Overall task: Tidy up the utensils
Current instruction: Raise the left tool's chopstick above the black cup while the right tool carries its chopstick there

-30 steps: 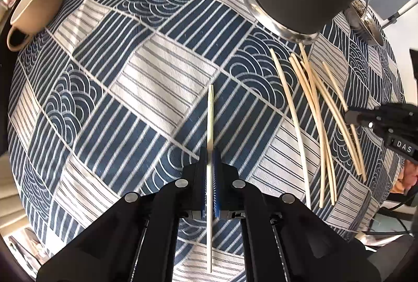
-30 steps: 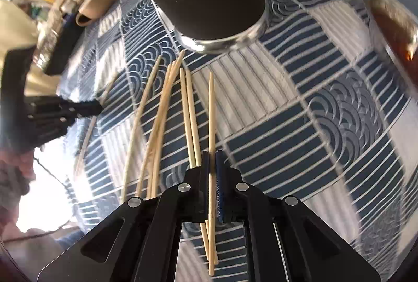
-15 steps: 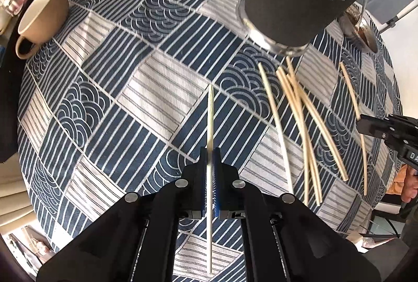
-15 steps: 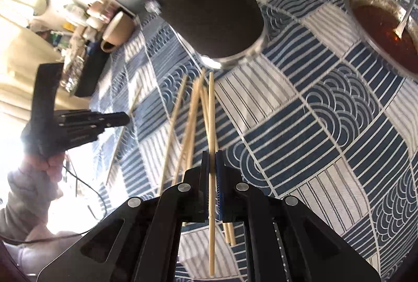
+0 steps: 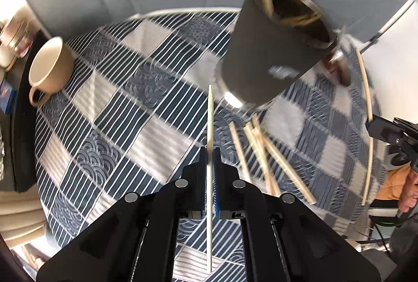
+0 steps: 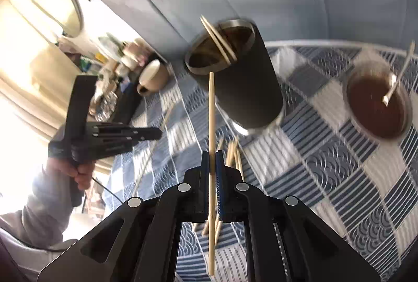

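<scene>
In the left wrist view, the left gripper [image 5: 209, 159] is clamped on a pale chopstick [image 5: 209, 125] whose long axis runs straight ahead along the fingers; the dark holder [image 5: 274, 52] stands ahead and to the right, a few sticks already inside, loose chopsticks [image 5: 263, 159] lying on the checked tablecloth [image 5: 117, 112] below it. In the right wrist view, the right gripper [image 6: 212, 167] pinches its own chopstick [image 6: 212, 120], whose tip points just under the holder's open rim [image 6: 220, 46], so this hand looks nearer to dropping in.

Pale chopsticks [image 5: 263, 161] strewn on cloth beside upright dark holder [image 5: 274, 52].
</scene>
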